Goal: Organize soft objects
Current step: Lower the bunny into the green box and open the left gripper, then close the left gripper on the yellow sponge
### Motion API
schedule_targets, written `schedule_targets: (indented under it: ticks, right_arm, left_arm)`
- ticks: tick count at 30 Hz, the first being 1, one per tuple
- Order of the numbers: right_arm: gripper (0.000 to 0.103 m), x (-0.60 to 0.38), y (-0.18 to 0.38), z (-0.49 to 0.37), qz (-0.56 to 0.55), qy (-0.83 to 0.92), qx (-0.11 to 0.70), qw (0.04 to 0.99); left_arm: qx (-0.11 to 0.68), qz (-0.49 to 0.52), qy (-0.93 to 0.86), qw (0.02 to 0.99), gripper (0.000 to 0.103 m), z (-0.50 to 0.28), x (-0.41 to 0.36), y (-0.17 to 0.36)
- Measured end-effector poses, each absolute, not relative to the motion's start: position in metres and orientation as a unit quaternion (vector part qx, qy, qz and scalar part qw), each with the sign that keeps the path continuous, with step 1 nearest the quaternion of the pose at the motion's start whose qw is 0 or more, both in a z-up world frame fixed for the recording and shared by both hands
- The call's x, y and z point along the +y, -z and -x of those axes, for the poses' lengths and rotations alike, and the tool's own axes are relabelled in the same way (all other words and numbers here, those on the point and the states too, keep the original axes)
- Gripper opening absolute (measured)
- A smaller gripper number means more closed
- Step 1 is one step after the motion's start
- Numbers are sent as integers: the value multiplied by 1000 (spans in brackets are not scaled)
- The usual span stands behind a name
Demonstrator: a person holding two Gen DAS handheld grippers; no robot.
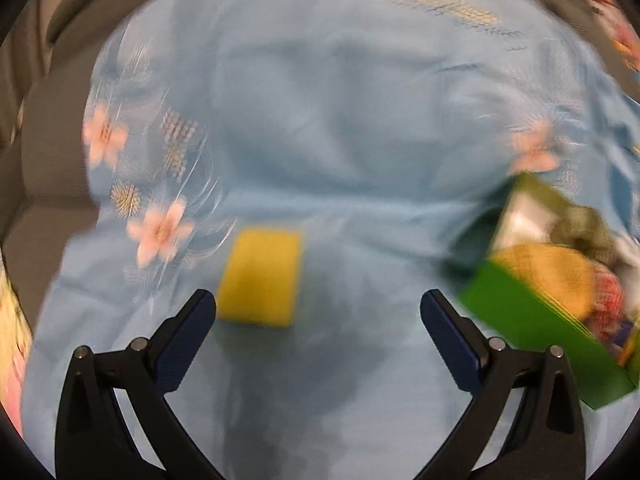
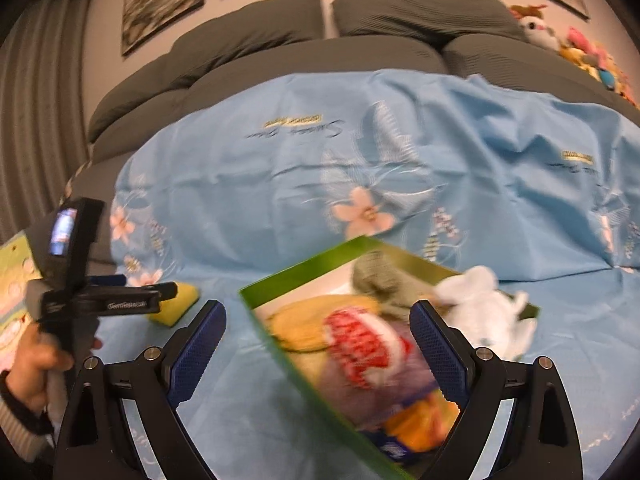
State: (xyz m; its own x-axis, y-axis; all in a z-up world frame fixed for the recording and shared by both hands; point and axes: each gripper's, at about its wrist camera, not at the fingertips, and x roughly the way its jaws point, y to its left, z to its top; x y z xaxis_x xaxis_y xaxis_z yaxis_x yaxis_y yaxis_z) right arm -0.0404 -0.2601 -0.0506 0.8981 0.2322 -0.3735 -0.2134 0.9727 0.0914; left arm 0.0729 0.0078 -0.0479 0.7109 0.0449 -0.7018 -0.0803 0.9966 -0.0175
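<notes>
A yellow sponge lies flat on the light blue floral sheet, just ahead of my left gripper, which is open and empty. It also shows in the right wrist view, with the left gripper beside it. A green box holds several soft items: a yellow cloth, a red-and-white one, a grey-green one. A white cloth hangs over its right rim. My right gripper is open and empty above the box.
The sheet covers a grey sofa with cushions behind. Plush toys sit at the far right. A patterned yellow-green cloth lies at the left edge. The green box is right of the left gripper.
</notes>
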Motion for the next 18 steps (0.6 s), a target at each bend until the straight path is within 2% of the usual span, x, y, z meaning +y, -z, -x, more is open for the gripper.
schedule_targets:
  ticks: [5, 14, 15, 17, 18]
  right_arm:
    - [94, -233, 58, 37, 2, -139, 208, 968]
    - [94, -219, 70, 30, 21, -148, 235, 961]
    - [94, -218, 71, 29, 23, -149, 237, 960]
    - [94, -217, 73, 28, 26, -148, 241, 959]
    - [94, -217, 74, 26, 27, -149, 242, 958]
  left_arm:
    - [458, 106, -62, 880, 102, -95, 71, 96]
    - [450, 104, -76, 884, 101, -113, 75, 115]
    - [453, 104, -76, 882, 100, -115, 75, 119]
    - [456, 102, -75, 881, 89, -120, 74, 125]
    - [456, 100, -77, 881, 79, -121, 73, 127]
